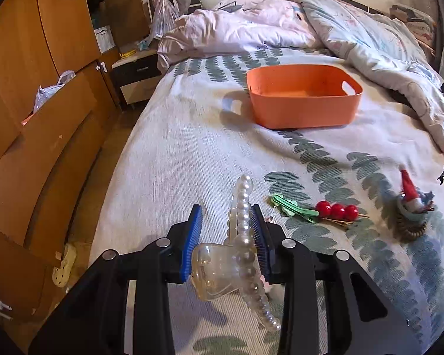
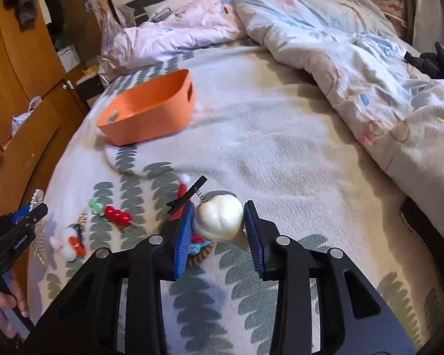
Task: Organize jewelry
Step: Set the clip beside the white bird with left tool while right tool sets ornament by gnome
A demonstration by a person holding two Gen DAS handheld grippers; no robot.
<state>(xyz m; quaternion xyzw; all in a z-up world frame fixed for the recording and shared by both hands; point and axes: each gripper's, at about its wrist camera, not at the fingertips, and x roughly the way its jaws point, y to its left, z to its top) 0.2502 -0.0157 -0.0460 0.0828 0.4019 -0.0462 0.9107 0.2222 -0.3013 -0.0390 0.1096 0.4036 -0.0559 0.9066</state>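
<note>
My left gripper (image 1: 226,210) is shut on a clear claw hair clip (image 1: 242,254) edged with a row of pearls, held above the patterned bedspread. My right gripper (image 2: 219,207) is shut on a glossy white, pearly ornament (image 2: 219,219) with a black toothed clip (image 2: 188,195) and a small spring at its top. The orange basket (image 1: 302,112) stands further up the bed; in the right wrist view the basket (image 2: 151,118) is at the upper left. The left gripper's fingers (image 2: 29,211) show at the left edge of the right wrist view.
Loose on the bedspread lie a green clip (image 1: 293,207), a red-bead stick (image 1: 337,210), a Santa-hat piece on a brown coil (image 1: 411,207) and a white-and-red pompom clip (image 2: 71,242). A rumpled duvet (image 1: 370,44) covers the far right. Wooden wardrobes (image 1: 29,118) line the left.
</note>
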